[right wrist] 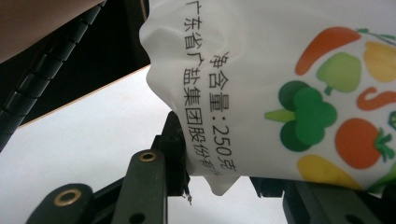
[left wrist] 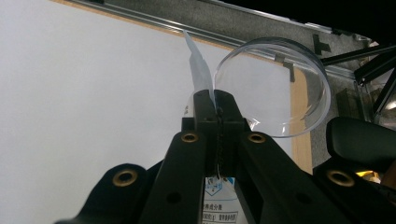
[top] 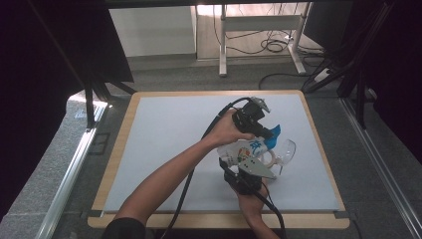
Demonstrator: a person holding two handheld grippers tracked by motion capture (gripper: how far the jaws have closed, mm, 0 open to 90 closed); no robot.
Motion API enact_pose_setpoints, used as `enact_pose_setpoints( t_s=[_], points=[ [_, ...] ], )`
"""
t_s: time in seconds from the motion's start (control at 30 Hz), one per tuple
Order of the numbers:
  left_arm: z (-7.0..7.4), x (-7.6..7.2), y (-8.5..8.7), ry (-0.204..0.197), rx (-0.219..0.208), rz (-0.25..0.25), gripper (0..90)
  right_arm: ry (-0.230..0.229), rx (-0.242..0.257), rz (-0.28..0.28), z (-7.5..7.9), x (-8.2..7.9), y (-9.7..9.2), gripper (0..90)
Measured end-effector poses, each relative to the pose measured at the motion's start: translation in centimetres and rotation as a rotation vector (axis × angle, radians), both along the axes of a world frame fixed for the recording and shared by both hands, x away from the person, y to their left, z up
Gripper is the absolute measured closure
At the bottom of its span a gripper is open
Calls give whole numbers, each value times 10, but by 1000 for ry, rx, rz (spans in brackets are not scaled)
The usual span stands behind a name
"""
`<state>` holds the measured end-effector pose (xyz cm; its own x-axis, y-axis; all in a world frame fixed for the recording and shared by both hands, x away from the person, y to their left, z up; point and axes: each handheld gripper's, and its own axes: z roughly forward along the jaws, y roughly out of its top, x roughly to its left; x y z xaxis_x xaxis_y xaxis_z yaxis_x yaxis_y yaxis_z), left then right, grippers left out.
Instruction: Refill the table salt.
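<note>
White plastic pouch (top: 249,148), printed with blue characters and coloured vegetables, hanging above the right half of the desk (top: 164,144) between two hand-held tools. Clear glass bowl (top: 285,151) tilting on edge just right of the pouch, near the desk's right border.

High view: left gripper (top: 259,123) reaching in from the upper left, gripping the pouch's blue top end; right gripper (top: 245,167) coming up from below, clasping the pouch's lower white end. Left hand (top: 226,130) and right hand (top: 251,199) wrapping round the tool bodies, black cables trailing back toward the near edge.

Left gripper view: jaws pressed together, pinching a thin flap of the pouch (left wrist: 198,65) rising past the tips; more of the pouch, with printed label text, showing beneath them. Glass bowl (left wrist: 303,100) appearing just beyond and to the right of the tips, its round rim standing on edge against the pale desk surface (left wrist: 84,93).

Right gripper view: jaws partly spread, closing on the crumpled bottom corner of the pouch (right wrist: 261,84); black characters and a cluster of broccoli, tomato, carrot and pepper drawings facing the camera. Pale desk surface (right wrist: 84,149) lying beneath, wooden border running along its far side.
</note>
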<state>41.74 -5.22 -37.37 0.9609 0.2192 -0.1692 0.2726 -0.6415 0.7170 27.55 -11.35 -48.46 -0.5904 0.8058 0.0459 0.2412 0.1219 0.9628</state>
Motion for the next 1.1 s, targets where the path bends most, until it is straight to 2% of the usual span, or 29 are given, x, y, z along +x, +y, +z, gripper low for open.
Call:
enact_pose_setpoints(
  t_s=[0.67,1.1],
  points=[
    [0,0,-3,0,1,-2,900,4,9,-3,0,0,-2,630],
    [-1,0,-5,-6,6,-5,900,10,31,-4,1,1,-3,633]
  ],
)
